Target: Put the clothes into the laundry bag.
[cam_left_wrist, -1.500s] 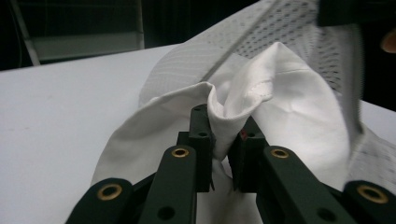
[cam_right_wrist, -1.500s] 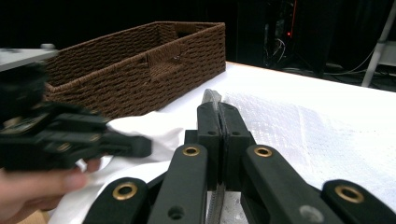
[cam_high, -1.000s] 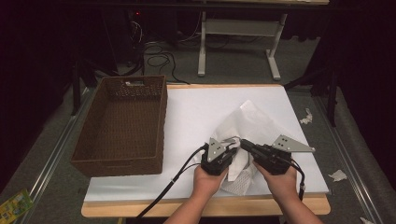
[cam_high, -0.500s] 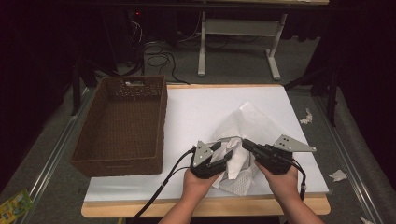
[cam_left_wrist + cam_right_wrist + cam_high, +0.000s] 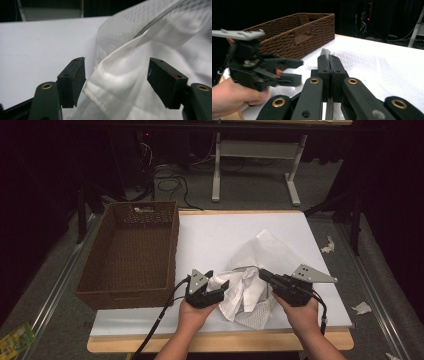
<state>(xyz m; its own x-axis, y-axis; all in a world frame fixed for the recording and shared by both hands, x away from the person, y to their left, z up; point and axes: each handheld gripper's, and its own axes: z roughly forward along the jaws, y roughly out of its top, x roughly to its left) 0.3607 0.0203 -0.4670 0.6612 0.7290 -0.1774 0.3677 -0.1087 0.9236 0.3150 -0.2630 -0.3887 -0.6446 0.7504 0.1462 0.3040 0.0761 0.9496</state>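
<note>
The white cloth [image 5: 250, 280] lies crumpled at the lower middle of the frame on the counter [image 5: 215, 235], right of the wicker basket [image 5: 132, 252]. The right tongs [image 5: 263, 274] are clenched on a fold, probably to anchor it, while the left tongs [image 5: 220, 287] gape released around a hemmed edge, seemingly ready to pinch
</note>
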